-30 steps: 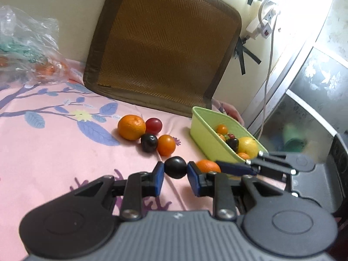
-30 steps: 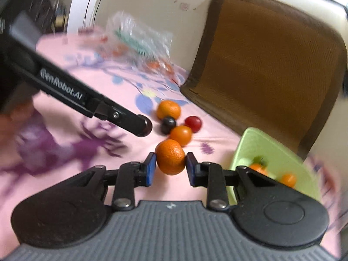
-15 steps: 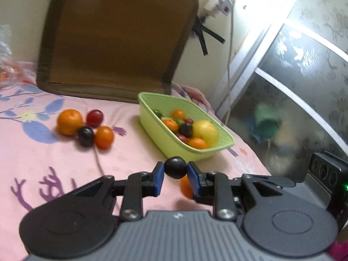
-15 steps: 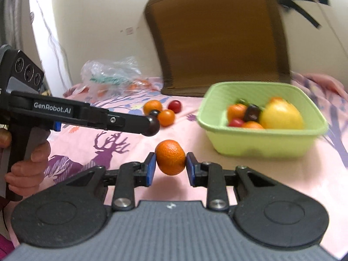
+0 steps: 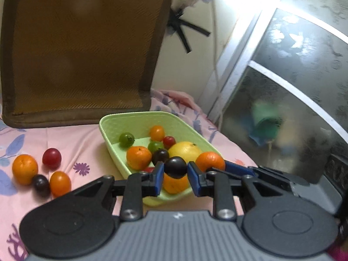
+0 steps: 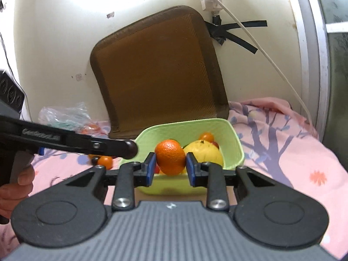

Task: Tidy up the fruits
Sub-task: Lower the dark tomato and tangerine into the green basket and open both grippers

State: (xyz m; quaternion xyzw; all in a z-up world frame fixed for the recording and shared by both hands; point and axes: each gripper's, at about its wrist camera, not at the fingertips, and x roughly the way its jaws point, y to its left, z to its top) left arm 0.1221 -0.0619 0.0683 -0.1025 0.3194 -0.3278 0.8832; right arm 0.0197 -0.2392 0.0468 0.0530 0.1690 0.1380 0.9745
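The left tongs (image 5: pixel 175 169) are clenched on a small dark plum (image 5: pixel 175 167), which sits between the two blue pads in the lower middle of the left wrist view. The plum hangs above the near end of the green basket (image 5: pixel 108 128), which stands in the middle of the frame on a pink bedsheet (image 5: pixel 82 139) with a print of leaves and branches. Inside the basket lie several small oranges, two green fruits, small red ones, a dark one and a large yellow fruit (image 5: pixel 184 150).

The right tongs (image 6: pixel 170 163) are clenched on a mandarin (image 6: pixel 170 156), held between their blue pads in the middle of the right wrist view, above the near part of the same basket (image 6: pixel 235 139). In the left wrist view this mandarin (image 5: pixel 209 159) appears just right of the plum, with the right tongs reaching in from the right edge.

At the left of the left wrist view, well apart from the basket, four fruits lie in a close group on the sheet: an orange (image 5: pixel 25 168), a red fruit (image 5: pixel 51 158), a dark fruit (image 5: pixel 40 183) and a small orange one (image 5: pixel 60 183).

A brown cushion (image 5: pixel 76 50) leans on the wall behind the basket. In the right wrist view a hand (image 6: pixel 15 187) grips the handle of the left tongs at the left edge, and a clear plastic bag (image 6: pixel 63 117) lies further back.
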